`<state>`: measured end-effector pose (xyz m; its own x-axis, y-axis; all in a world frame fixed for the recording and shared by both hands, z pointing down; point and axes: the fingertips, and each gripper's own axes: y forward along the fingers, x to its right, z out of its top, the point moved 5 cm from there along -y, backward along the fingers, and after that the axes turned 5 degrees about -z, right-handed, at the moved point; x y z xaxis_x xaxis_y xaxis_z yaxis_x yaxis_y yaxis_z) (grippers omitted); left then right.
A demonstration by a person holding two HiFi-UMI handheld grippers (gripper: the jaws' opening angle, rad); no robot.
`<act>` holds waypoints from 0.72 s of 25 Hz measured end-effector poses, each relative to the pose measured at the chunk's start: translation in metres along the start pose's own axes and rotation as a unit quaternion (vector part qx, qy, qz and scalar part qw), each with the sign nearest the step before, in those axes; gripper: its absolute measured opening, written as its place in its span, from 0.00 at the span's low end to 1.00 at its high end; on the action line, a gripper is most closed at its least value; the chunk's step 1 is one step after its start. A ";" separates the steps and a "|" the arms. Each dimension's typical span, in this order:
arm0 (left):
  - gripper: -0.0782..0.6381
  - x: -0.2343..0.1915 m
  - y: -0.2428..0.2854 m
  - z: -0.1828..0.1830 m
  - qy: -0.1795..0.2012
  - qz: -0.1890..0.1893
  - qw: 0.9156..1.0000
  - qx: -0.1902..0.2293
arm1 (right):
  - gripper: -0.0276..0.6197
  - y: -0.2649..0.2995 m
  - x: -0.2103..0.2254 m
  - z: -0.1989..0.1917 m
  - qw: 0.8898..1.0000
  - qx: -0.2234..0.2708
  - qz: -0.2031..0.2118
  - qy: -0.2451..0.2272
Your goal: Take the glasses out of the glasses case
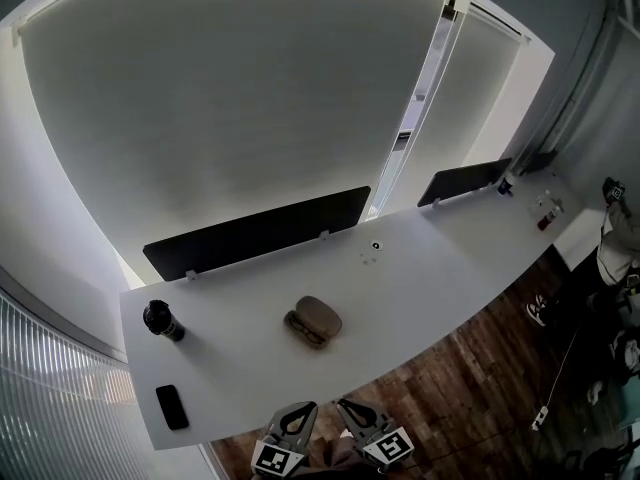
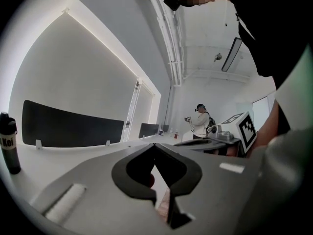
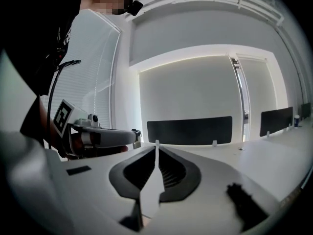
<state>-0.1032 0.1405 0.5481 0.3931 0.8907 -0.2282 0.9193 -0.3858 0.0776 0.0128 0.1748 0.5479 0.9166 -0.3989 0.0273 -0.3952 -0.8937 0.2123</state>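
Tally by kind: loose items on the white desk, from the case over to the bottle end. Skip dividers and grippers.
Glasses case: 1, open
Glasses: 1, lying in the case
Black bottle: 1
Black phone: 1
Total: 4

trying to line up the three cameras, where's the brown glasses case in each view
Head view: the glasses case lies near the middle of the white table, nearer the camera than the divider.
Left gripper view: not in it.
Right gripper view: not in it.
Shared landmark: the long black divider panel, standing along the table's far edge in all three views.
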 end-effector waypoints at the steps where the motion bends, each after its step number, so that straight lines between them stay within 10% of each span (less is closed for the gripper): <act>1: 0.12 -0.007 -0.001 0.001 -0.003 0.002 1.000 0.001 | 0.06 0.004 0.000 0.001 1.000 0.000 -0.003 -0.003; 13: 0.12 -0.088 0.047 0.007 0.036 0.077 0.996 -0.037 | 0.06 0.090 0.070 0.007 0.997 0.021 0.069 0.004; 18: 0.12 -0.111 0.087 0.008 0.039 0.110 0.991 -0.064 | 0.06 0.122 0.108 0.013 0.990 0.017 0.115 -0.073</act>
<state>-0.0671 0.0066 0.5723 0.5793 0.8065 -0.1179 0.8047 -0.5430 0.2400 0.0629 0.0195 0.5643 0.7844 -0.6161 -0.0718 -0.5967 -0.7811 0.1839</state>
